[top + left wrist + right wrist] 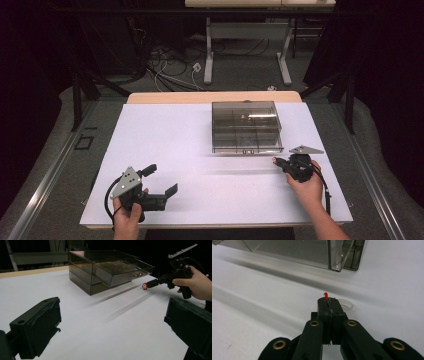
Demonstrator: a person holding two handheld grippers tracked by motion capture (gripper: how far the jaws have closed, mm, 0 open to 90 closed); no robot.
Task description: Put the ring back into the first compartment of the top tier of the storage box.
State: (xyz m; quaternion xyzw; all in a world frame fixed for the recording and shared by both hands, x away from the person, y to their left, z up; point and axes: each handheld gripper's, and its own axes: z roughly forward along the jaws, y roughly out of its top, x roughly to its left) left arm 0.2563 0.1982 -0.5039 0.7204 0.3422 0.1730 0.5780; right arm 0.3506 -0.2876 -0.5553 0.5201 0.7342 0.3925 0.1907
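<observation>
High view: a white table (165,150) takes up most of the scene, with a smoky clear plastic drawer box (246,126) standing on its far right part. The box's bottom drawer (125,273) is pulled part-way out toward the near side, as the left gripper view shows.

At the near left, the left gripper (159,181) rests low over the table in the person's left hand (127,212), its jaws spread wide apart with nothing between them.

At the near right, just in front of the box's right corner, the right gripper (276,161) is held in the person's right hand (306,187) and points left. Its jaws are clenched tight on a small red and white charm (144,286), whose red tip pokes out past the jaw ends. The charm sits at the table surface, near the open drawer but apart from it.

In the right gripper view a small clear ring (346,304) lies on the table touching the jaw tips.
</observation>
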